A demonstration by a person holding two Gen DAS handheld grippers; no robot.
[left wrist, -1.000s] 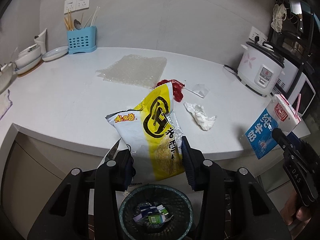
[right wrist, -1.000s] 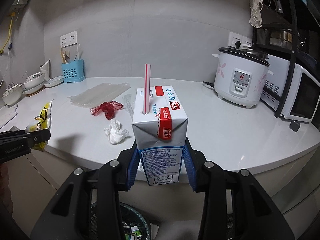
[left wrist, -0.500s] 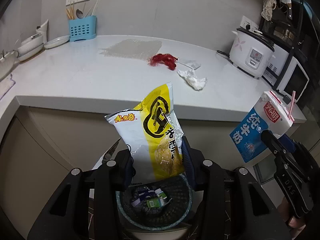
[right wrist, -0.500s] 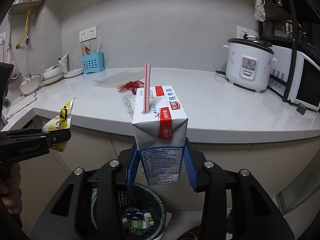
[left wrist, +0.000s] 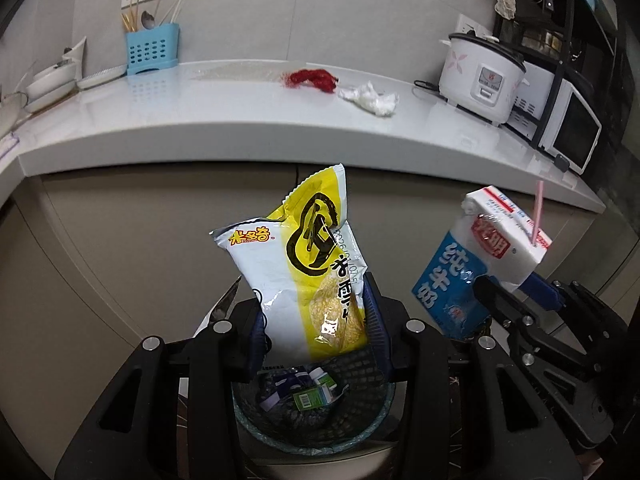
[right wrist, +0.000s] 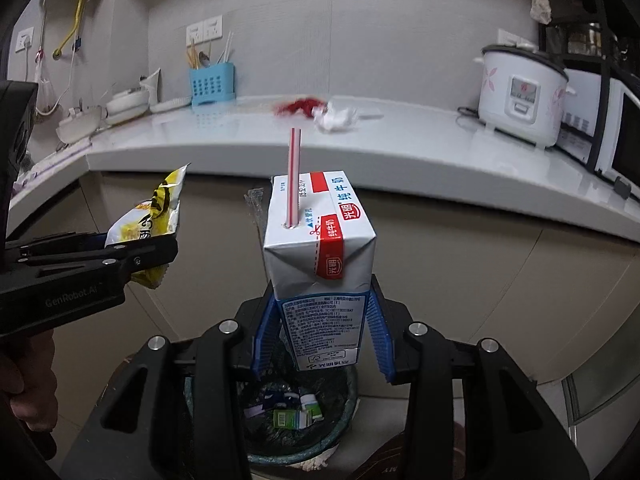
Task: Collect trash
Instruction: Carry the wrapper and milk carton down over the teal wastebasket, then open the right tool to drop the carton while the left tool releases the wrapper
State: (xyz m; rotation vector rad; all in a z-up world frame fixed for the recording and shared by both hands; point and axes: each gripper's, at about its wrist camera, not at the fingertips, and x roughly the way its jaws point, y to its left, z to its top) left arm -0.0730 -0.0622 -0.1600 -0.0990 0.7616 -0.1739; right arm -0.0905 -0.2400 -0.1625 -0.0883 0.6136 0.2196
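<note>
Two grippers, both loaded up and both sitting above the trash basket (left wrist: 256, 416) on the floor in front of the counter (left wrist: 240, 120). Left gripper (left wrist: 314, 332) has its blue pads clamped on the bottom of a yellow and white snack bag (left wrist: 304, 272), which sticks up and leans a bit. Right gripper (right wrist: 320, 328) is squeezing a milk carton (right wrist: 320, 252) near its base, carton upright with a striped straw (right wrist: 294, 176) poking out the top. Basket already has a few small packets in it. Up on the counter there's a red mesh scrap (left wrist: 314, 79) and a crumpled tissue (left wrist: 372, 98) just beside it, with a rice cooker (left wrist: 480, 76) off to the right and a blue utensil holder (left wrist: 151, 52) on the left.
</note>
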